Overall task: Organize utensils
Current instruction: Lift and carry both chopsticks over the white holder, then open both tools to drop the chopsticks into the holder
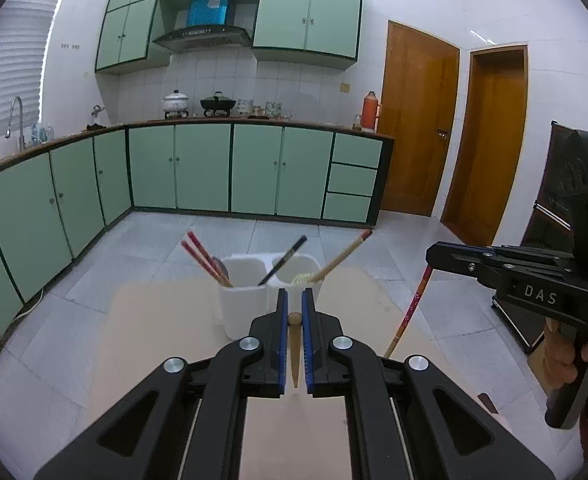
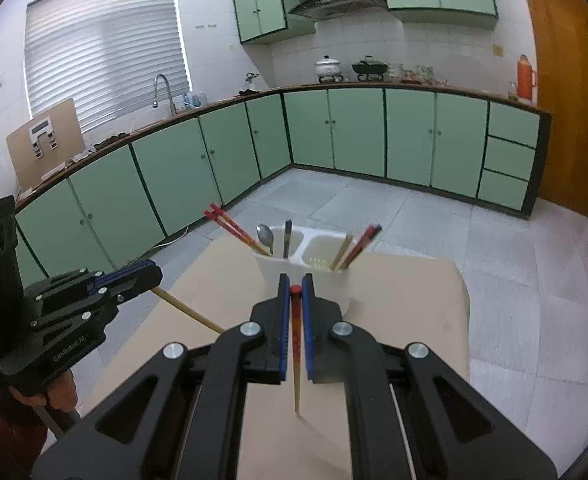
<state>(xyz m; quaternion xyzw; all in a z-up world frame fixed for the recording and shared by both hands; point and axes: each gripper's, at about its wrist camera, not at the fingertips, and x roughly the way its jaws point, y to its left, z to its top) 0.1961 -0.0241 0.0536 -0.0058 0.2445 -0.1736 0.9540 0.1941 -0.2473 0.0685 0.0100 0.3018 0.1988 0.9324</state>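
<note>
A white two-compartment utensil holder stands on a beige table. It holds red chopsticks, a spoon, a dark utensil and a wooden chopstick. My left gripper is shut on a plain wooden chopstick, held above the table just short of the holder; it also shows in the right wrist view. My right gripper is shut on a red-topped chopstick, its tip pointing down near the table; this gripper shows at the right of the left wrist view.
The beige table sits on a grey tiled floor. Green kitchen cabinets line the far walls, with pots on the counter. Wooden doors are at the right. A dark cabinet stands by the table's right side.
</note>
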